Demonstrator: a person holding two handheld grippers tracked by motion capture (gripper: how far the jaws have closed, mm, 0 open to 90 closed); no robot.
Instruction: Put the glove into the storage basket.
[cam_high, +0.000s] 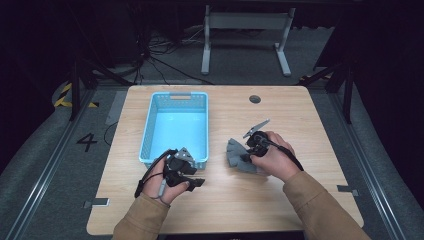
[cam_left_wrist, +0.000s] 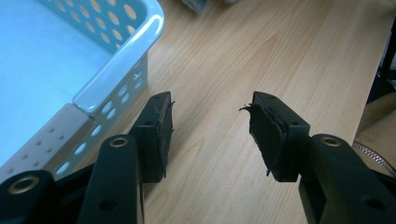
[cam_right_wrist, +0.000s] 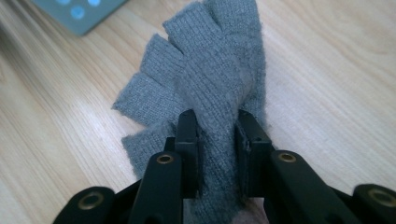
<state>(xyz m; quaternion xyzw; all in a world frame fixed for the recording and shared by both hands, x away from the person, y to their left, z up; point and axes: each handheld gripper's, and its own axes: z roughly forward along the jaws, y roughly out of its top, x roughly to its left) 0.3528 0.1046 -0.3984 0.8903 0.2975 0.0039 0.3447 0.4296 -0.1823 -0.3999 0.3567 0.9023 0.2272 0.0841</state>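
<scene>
The right gripper (cam_right_wrist: 217, 140) had its two jaws pressed together on a fold of the grey knitted glove (cam_right_wrist: 205, 79), near the cuff end, while the glove's cut-off fingers still lay spread on the tabletop (cam_high: 300, 200), a little toward its right side and near the middle between the far and near edges. The left gripper (cam_left_wrist: 210, 135) held its jaws apart with nothing between them, just beside the near right corner of the blue basket (cam_high: 150, 127), which stood on the left half of the tabletop toward the far edge and looked empty. In my judgement the grip was the weak point: the jaws held only a narrow pinch of soft, stretchy knit, so the cloth could slide out if it was lifted quickly, or the hanging fingers could drag on the wood and catch on the basket rim if the glove was carried that way. The torn rubber on the left pads (cam_left_wrist: 161, 130) could also snag the knit. The surface was pale wood-grain laminate with a small round cable hole (cam_high: 255, 99) near the far edge. Around it the room was dark, with grey carpet, loose cables on the floor, a white table frame (cam_high: 245, 40) behind, and a painted number four (cam_high: 86, 142) at the left.
</scene>
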